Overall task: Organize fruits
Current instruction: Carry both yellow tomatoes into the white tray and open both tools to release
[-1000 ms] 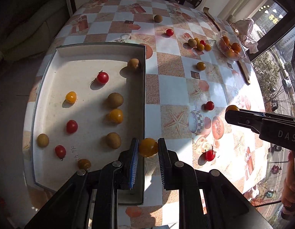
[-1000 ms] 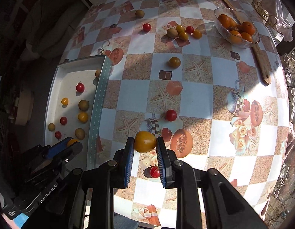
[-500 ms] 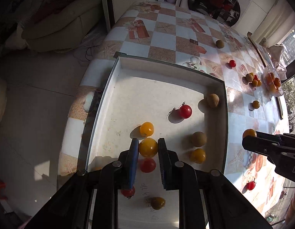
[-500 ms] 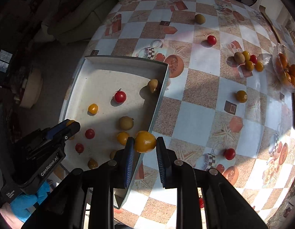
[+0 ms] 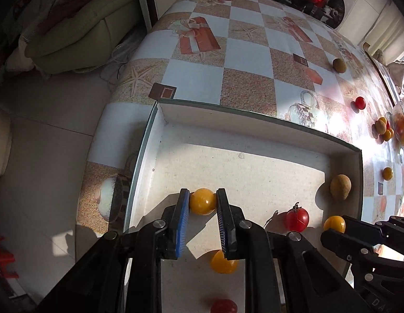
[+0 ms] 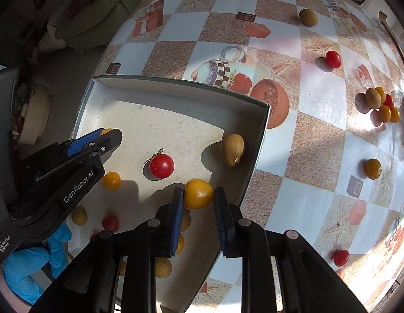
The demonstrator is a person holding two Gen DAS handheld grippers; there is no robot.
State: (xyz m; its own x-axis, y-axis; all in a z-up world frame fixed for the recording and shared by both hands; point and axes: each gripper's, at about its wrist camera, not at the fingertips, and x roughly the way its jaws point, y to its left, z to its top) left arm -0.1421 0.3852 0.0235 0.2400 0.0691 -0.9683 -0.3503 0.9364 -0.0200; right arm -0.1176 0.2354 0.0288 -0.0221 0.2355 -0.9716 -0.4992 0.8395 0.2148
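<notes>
Your left hand-held gripper point(image 5: 202, 203) pinches 1 yellow tomato point(image 5: 202, 201) over the white tray point(image 5: 254, 120), your right hand-held gripper point(image 6: 198, 198) clamps another yellow fruit point(image 6: 198, 193) above the tray's right side, and beyond, loose fruits point(image 6: 379, 104) dot the checkered surface point(image 6: 293, 140).

Yellow tomatoes point(image 5: 202, 201) point(image 6: 198, 193) sitting clamped in each gripper over white tray point(image 6: 175, 83); red tomato point(image 6: 162, 166), brown fruit point(image 6: 233, 149) etc. lying inside, more scattered on table.
</notes>
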